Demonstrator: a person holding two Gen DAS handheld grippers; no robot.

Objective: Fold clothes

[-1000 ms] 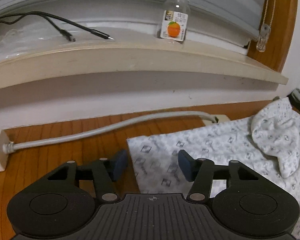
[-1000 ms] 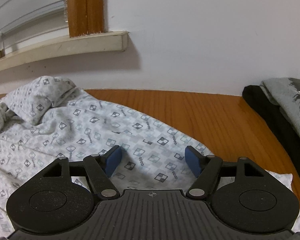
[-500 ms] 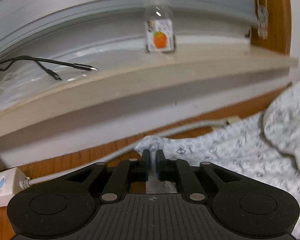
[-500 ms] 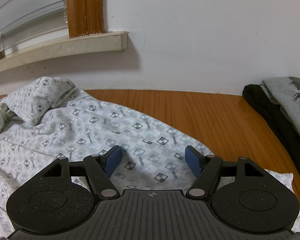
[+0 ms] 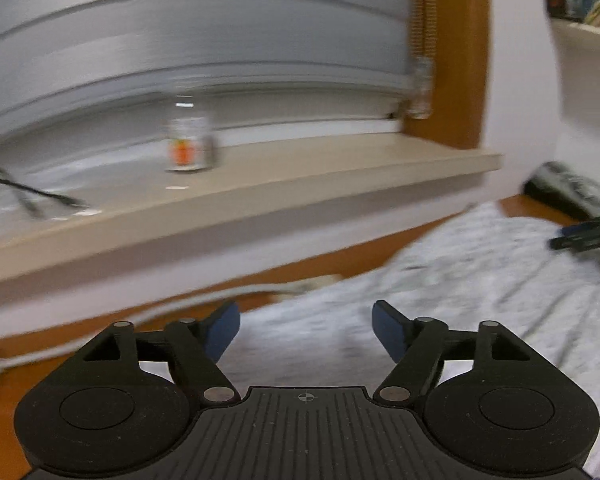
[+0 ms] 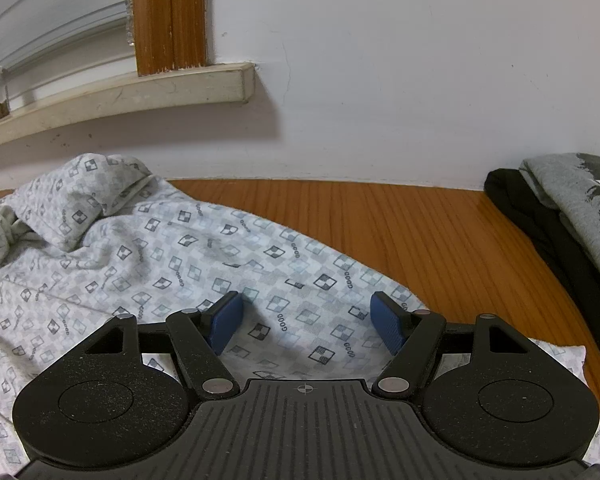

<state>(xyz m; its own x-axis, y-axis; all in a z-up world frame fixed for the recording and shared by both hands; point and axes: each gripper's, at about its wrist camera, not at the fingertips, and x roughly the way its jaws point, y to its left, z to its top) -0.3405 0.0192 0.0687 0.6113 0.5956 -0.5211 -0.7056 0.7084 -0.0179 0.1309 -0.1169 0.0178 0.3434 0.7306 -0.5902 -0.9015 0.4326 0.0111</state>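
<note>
Over the wooden bench (image 6: pixel 420 232), both grippers are hovering with their jaws spread wide and nothing between the blue pads. The right gripper (image 6: pixel 306 318) is hanging above the near right part of the patterned garment (image 6: pixel 188 256), which is lying spread and rumpled across the bench, its bunched end sitting toward the far left edge under the window sill (image 6: pixel 140 92). The left gripper (image 5: pixel 306 330) is pointing over the same pale cloth (image 5: pixel 460 280) in a view that is smearing with motion blur, so whether its pads are touching the fabric cannot be told. A small bottle (image 5: pixel 188 140) with an orange label is standing on the sill (image 5: pixel 300 168), and a dark cable (image 5: pixel 32 196) is lying beside it toward the left. Along the bench's right edge, a grey printed garment (image 6: pixel 572 208) is resting on top of a black one (image 6: pixel 540 232), apart from the patterned cloth.
</note>
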